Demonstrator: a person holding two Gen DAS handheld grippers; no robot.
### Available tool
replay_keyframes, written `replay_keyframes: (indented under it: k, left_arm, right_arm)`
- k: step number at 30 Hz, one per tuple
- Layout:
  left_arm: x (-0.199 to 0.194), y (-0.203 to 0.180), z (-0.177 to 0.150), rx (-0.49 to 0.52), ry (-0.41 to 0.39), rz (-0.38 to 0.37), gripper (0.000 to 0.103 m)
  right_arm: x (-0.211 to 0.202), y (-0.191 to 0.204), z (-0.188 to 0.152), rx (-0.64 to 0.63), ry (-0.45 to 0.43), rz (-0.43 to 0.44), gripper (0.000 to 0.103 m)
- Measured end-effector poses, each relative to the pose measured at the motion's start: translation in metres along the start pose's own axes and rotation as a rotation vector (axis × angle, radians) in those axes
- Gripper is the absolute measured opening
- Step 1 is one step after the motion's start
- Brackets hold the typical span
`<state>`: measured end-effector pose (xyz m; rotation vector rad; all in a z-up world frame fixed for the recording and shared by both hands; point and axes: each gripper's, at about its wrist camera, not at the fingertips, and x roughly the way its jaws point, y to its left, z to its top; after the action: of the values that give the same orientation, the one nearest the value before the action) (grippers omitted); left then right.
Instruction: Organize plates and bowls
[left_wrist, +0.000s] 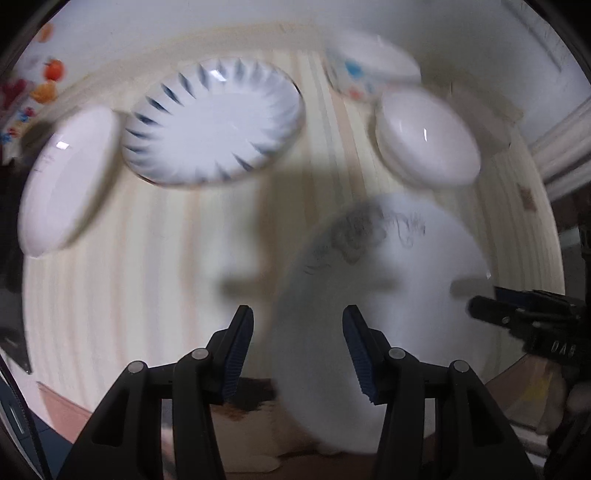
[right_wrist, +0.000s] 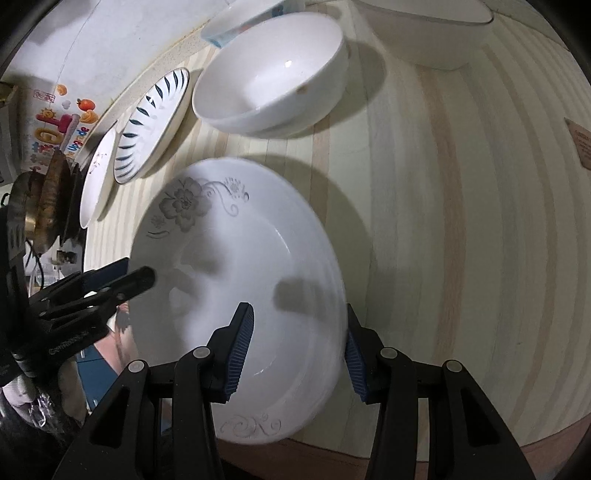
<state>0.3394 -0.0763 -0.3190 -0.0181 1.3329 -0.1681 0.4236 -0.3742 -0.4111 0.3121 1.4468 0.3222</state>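
Blue ribbed pads line the black fingers of both claws, and both claws point down at a pale striped wooden table (right_wrist: 443, 221). The right claw (right_wrist: 299, 354) has its fingers apart, one on each side of the near right rim of a big white plate with a grey flower (right_wrist: 236, 280). One pad hangs over the inside of the plate and the other sits just outside the rim, and I cannot tell if either pad touches it. The left claw (left_wrist: 297, 350) also has its fingers apart, with the left edge of the same flower plate (left_wrist: 376, 295) between them, but this view is blurry, so I cannot tell if it touches. The plate lies flat near the front edge of the table, and its flower sits on the far left part of the rim. It is round, so it has no long side. In the right view the left claw (right_wrist: 122, 273) reaches in over the plate's left edge. Behind the plate stands a white bowl (right_wrist: 273, 74) with its open side up, and it looks like it sits inside a second bowl. To the left of that is a plate with dark blue leaf marks (right_wrist: 151, 125), lying flat, and a plain white plate (right_wrist: 96, 184) is just beside it. Another white dish (right_wrist: 424, 29) is at the far back. A wall with bright fruit stickers (right_wrist: 62, 118) is past the table.
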Motion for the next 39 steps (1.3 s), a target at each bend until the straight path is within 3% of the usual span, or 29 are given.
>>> replay_keyframes:
  k: [1,4,8,13,16,21,27,30,31,34,39]
  left_arm:
    - [-0.015,0.014,0.001,-0.027,-0.034,0.01,0.048]
    - [-0.052,0.062,0.004,-0.129,-0.122,0.072,0.049]
    - [-0.07,0.145,0.013,-0.312,-0.183,0.148,0.049]
    - [-0.05,0.228,0.021,-0.481,-0.168,0.18,0.049]
    - [-0.038,0.265,0.026,-0.537,-0.153,0.201,0.049]
    - [-0.019,0.297,0.032,-0.571,-0.118,0.197,0.049]
    - [0.0,0.316,0.038,-0.587,-0.092,0.153,0.048]
    - [0.006,0.315,0.043,-0.572,-0.095,0.127,0.048]
    - [0.008,0.315,0.044,-0.571,-0.098,0.117,0.04]
    - [0.009,0.313,0.046,-0.568,-0.117,0.118,0.038]
    - [0.009,0.306,0.045,-0.551,-0.132,0.126,0.038]
  right_arm:
    - [-0.012,0.004,0.002,-0.008,-0.022,-0.013,0.063]
    - [-0.052,0.024,0.011,-0.047,-0.109,0.003,0.074]
    - [-0.075,0.085,0.046,-0.105,-0.171,0.106,0.076]
    - [-0.029,0.187,0.111,-0.27,-0.173,0.176,0.076]
    - [0.029,0.25,0.162,-0.317,-0.117,0.195,0.076]
    - [0.105,0.321,0.213,-0.36,-0.042,0.181,0.076]
    - [0.155,0.352,0.238,-0.399,0.011,0.128,0.075]
    - [0.183,0.361,0.251,-0.417,0.048,0.079,0.064]
    - [0.19,0.364,0.254,-0.418,0.06,0.071,0.056]
    - [0.206,0.37,0.252,-0.45,0.106,0.064,0.031]
    - [0.208,0.372,0.249,-0.461,0.093,0.046,0.031]
